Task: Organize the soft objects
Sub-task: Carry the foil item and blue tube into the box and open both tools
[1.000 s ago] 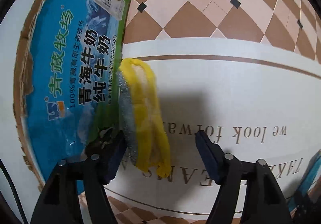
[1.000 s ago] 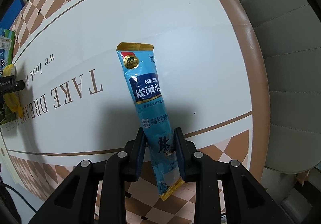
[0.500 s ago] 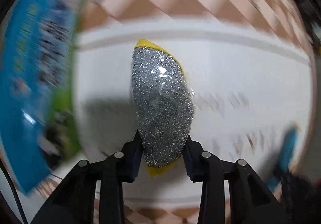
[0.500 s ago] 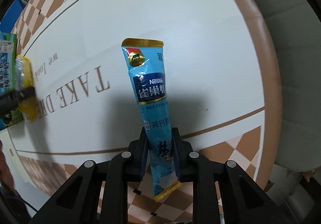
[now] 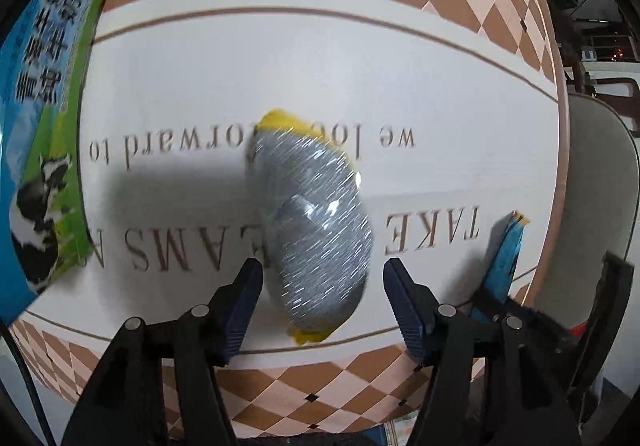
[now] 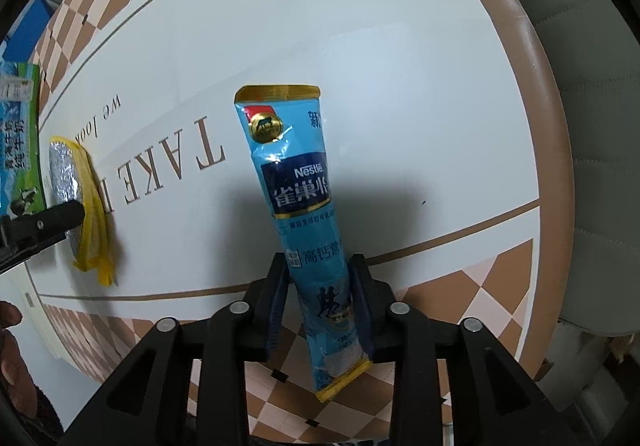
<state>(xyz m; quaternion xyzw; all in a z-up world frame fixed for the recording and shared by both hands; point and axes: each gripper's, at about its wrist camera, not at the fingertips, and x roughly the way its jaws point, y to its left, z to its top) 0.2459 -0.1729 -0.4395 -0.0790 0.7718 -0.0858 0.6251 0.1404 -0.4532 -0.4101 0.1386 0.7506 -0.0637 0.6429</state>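
A silver and yellow scouring sponge point(image 5: 316, 234) sits between the fingers of my left gripper point(image 5: 322, 286), blurred by motion; the jaws stand wide apart and do not touch it. It also shows in the right wrist view point(image 6: 80, 202), over the white table. My right gripper point(image 6: 320, 306) is shut on a blue Nestle sachet point(image 6: 304, 206), held upright above the table's near edge. The sachet also shows at the right of the left wrist view point(image 5: 506, 246).
A blue and green milk carton box point(image 5: 44, 118) stands at the left, also in the right wrist view point(image 6: 18, 150). The white table point(image 5: 240, 58) has a brown checkered border. A grey padded chair point(image 6: 592, 126) stands beyond the table's right edge.
My left gripper closed on the sponge beside the milk box, carried it right toward the table's middle, and has now opened. My right gripper still holds the sachet, shifted slightly.
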